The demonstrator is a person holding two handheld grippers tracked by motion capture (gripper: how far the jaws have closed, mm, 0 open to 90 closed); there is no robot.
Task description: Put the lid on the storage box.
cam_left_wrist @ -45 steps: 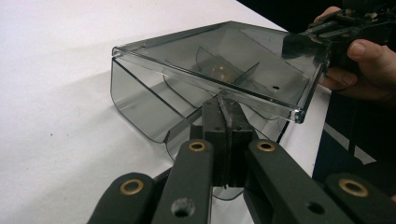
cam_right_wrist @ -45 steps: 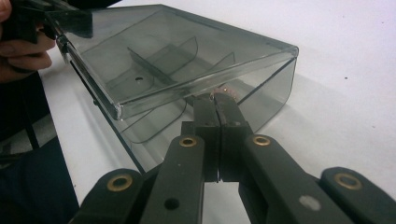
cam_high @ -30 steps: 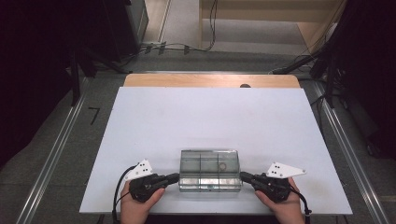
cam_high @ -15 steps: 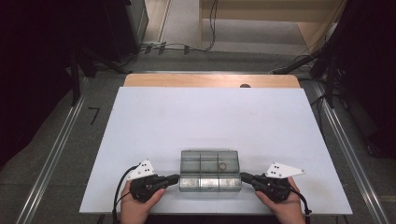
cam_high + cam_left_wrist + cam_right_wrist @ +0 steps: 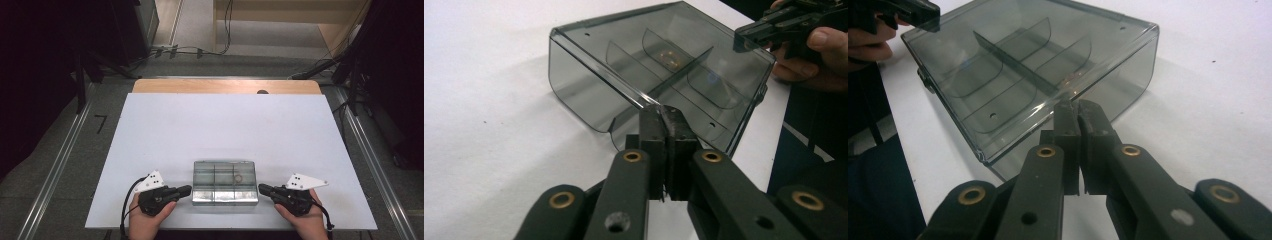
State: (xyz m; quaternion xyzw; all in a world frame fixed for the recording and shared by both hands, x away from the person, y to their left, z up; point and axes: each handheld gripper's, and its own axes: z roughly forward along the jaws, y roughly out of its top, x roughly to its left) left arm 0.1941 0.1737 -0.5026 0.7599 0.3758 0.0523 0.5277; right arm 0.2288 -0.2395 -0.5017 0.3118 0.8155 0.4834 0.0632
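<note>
- Smoky clear box [image 5: 225,182] sits near the front edge of the white tabletop [image 5: 225,130], midway between the two grippers, its inner dividers showing through the lid.
- Left gripper [image 5: 184,190] has its jaws pressed together, tips right at the box's left edge; whether they pinch the lid's lip I cannot tell.
- Right gripper [image 5: 264,189] mirrors it at the right edge, jaws pressed together, touching the rim.
- A small ring [image 5: 238,178] lies in one right-hand compartment.
- Plenty of bare tabletop behind and to both sides; only a narrow strip remains in front.
</note>
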